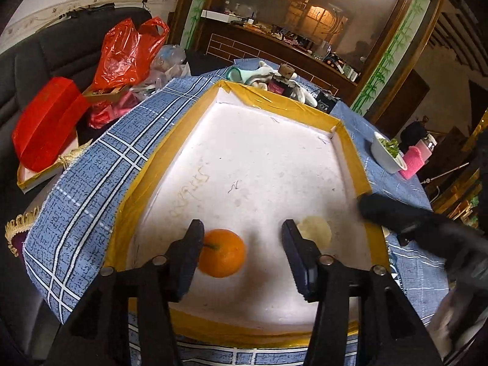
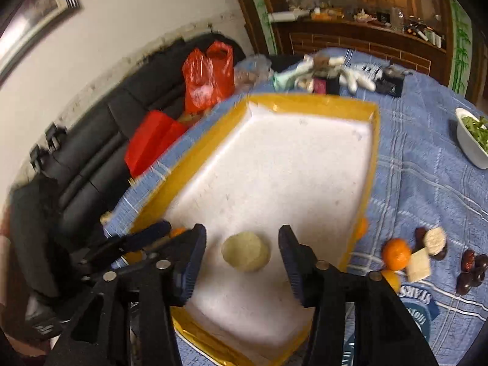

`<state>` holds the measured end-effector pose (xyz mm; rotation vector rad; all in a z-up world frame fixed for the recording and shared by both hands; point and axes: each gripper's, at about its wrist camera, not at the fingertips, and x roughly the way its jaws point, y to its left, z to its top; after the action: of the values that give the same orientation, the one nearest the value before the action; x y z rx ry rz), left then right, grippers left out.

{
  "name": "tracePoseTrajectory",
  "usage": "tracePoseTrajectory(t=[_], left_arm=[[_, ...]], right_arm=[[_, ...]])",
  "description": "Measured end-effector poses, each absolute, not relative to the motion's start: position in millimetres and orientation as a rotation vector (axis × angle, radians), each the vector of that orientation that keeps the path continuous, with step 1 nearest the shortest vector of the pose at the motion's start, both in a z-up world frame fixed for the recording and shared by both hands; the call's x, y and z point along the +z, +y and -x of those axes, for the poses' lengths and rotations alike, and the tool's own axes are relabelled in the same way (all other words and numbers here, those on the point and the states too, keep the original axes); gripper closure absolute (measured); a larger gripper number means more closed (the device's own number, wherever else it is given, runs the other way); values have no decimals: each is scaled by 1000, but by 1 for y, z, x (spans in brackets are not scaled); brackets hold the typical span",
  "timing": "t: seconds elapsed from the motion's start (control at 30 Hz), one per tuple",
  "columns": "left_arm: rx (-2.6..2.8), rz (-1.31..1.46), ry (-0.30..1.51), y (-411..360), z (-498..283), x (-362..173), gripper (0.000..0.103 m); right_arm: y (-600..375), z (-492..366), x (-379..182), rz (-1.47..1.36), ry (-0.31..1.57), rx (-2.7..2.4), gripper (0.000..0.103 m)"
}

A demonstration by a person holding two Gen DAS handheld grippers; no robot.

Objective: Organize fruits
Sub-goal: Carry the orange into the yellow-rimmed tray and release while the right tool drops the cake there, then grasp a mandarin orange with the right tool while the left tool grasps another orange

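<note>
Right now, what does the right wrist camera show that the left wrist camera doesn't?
Only the right wrist view shows the loose fruit on the blue tablecloth: a tangerine beside pale wrapped snacks and dark dates. Only the left wrist view shows the orange whole, inside the tray beside the open left gripper. Both show the yellow-rimmed white tray and the pale round cake.

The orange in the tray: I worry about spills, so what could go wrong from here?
The orange lies loose on the tray's floor beside the open left gripper's finger; a nudge could roll it. The right gripper, also open, hangs over the pale round piece and might press on it.
</note>
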<state>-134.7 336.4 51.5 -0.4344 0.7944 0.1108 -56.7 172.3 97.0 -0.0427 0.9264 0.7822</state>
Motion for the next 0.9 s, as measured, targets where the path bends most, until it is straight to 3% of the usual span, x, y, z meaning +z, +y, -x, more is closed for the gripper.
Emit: tracePoseTrajectory(t=[0.1, 0.23, 0.43, 0.9], left_arm=[[95, 479, 782, 340, 137, 51, 49], [74, 520, 749, 342, 142, 55, 49], [49, 511, 732, 334, 139, 63, 48], [28, 495, 750, 323, 118, 63, 48]], right_arm=[[141, 55, 118, 5, 856, 756, 34], [101, 40, 113, 73, 836, 640, 34], [90, 21, 75, 275, 892, 634, 43], [141, -15, 30, 503, 893, 842, 44]])
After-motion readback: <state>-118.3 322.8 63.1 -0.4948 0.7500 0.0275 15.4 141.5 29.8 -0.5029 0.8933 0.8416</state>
